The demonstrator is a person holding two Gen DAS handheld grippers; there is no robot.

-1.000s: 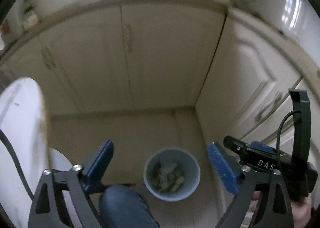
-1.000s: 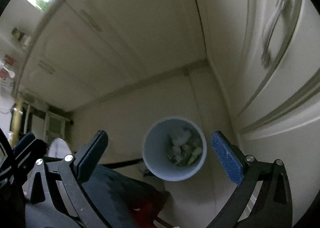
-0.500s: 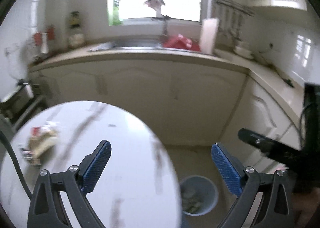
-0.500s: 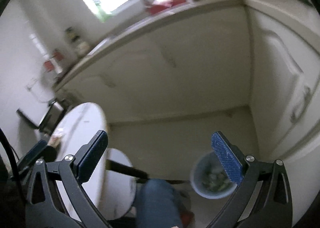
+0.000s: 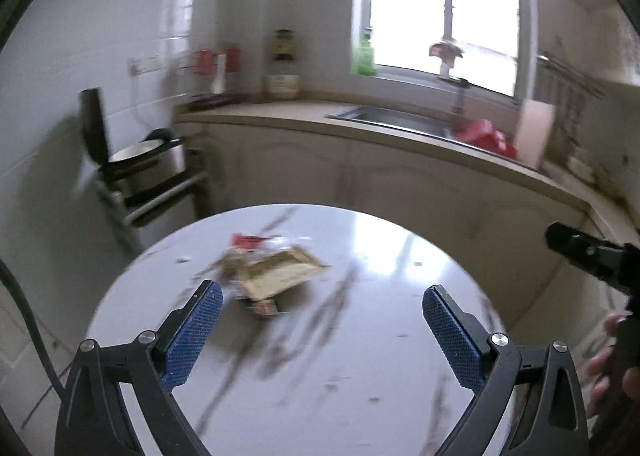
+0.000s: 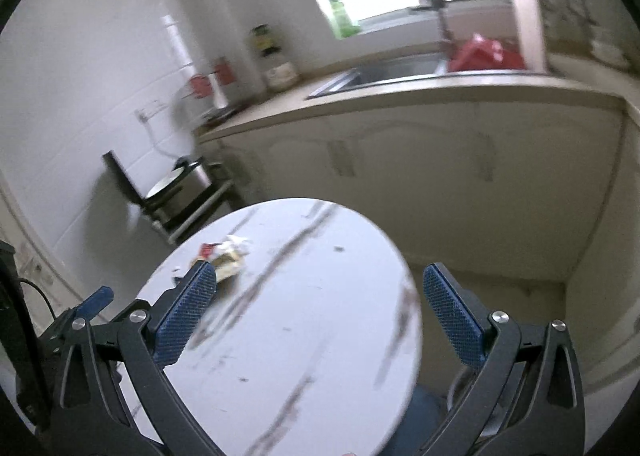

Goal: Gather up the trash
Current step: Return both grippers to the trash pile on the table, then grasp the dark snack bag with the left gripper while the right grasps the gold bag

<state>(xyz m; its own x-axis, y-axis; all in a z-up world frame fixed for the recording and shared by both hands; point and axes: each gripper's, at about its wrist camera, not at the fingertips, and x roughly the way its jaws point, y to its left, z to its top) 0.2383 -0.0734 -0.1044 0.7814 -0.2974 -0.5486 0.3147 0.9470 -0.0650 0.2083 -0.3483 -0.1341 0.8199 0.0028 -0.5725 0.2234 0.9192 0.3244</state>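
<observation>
Clearly, both the left tongs (image 5: 320, 330) and right tongs (image 6: 320, 316) are gaping empty over the round white marbled bench (image 5: 360, 336). Crumpled tan wrappers (image 5: 272, 274) are lying loose at eleven o'clock; a shallow pinch risks pushing them off.

Left gripper (image 5: 320, 330) and right gripper (image 6: 320, 312), each with blue-padded fingers (image 5: 192, 332) spread wide and holding nothing; the person's right hand (image 5: 608, 368) grips the right tool's handle, seen at the left view's edge.
</observation>
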